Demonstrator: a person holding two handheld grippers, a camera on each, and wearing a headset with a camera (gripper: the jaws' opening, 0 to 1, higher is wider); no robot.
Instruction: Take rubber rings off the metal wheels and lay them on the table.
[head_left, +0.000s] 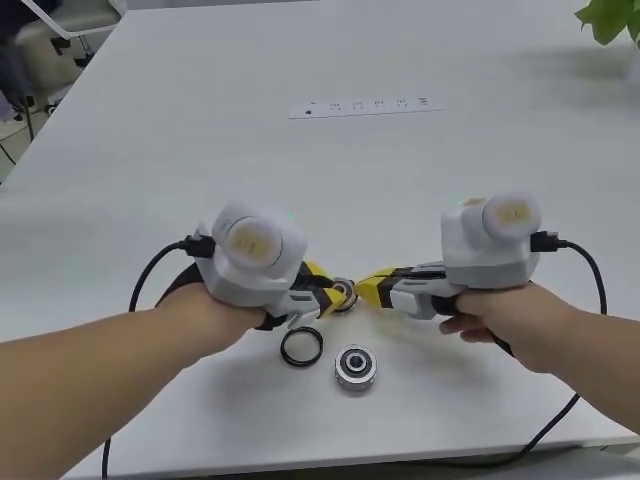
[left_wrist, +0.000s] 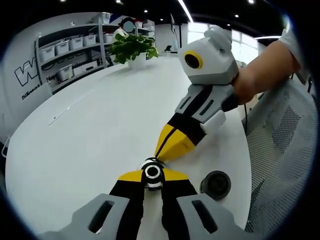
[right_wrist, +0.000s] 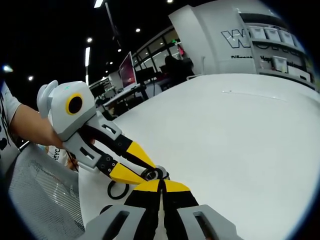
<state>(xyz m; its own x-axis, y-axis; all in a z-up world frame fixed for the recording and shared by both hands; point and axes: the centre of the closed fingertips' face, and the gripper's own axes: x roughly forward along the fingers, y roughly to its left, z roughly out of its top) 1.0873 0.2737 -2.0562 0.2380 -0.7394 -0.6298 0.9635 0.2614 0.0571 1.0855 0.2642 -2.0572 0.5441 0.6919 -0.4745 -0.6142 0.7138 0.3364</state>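
My left gripper (head_left: 335, 292) is shut on a small metal wheel (head_left: 343, 293), held just above the white table (head_left: 320, 180). In the left gripper view the wheel (left_wrist: 152, 172) sits between my yellow jaws. My right gripper (head_left: 360, 288) comes in from the right, and its shut tips pinch the black rubber ring on that wheel's rim (left_wrist: 159, 159). In the right gripper view my own tips (right_wrist: 161, 181) meet the wheel (right_wrist: 153, 173). A loose rubber ring (head_left: 301, 347) lies on the table below. Beside it stands a second wheel (head_left: 355, 366) with its ring on.
A socket strip (head_left: 366, 105) is set into the table farther back. A potted plant (head_left: 610, 18) stands at the far right corner. Black cables trail from both grippers over the near table edge (head_left: 330, 462). A mesh chair (left_wrist: 280, 150) is close behind.
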